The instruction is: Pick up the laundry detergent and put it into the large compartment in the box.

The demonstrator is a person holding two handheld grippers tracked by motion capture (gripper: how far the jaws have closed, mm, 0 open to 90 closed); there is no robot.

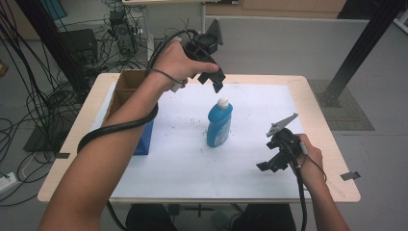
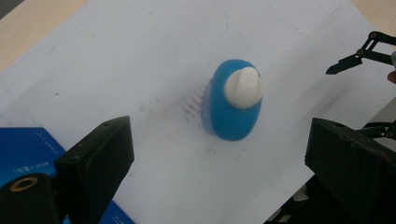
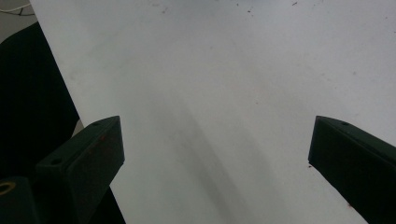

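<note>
A blue bottle (image 1: 219, 124) with a white cap stands upright near the middle of the white sheet (image 1: 183, 163). My left gripper (image 1: 210, 83) hangs in the air above and just behind it, open and holding nothing. In the left gripper view the bottle (image 2: 232, 100) is seen from above, its white cap between and beyond the wide-apart jaws of the left gripper (image 2: 219, 140). My right gripper (image 1: 270, 166) is low over the sheet to the right of the bottle and nearer the front, apart from it. In the right gripper view the right gripper (image 3: 215, 140) stands open over bare sheet.
An open cardboard box (image 1: 126, 89) with a blue side (image 1: 144, 138) stands at the left of the wooden table (image 1: 315, 103); its blue face (image 2: 28, 149) shows in the left gripper view. Cables and equipment lie on the floor behind and to the left.
</note>
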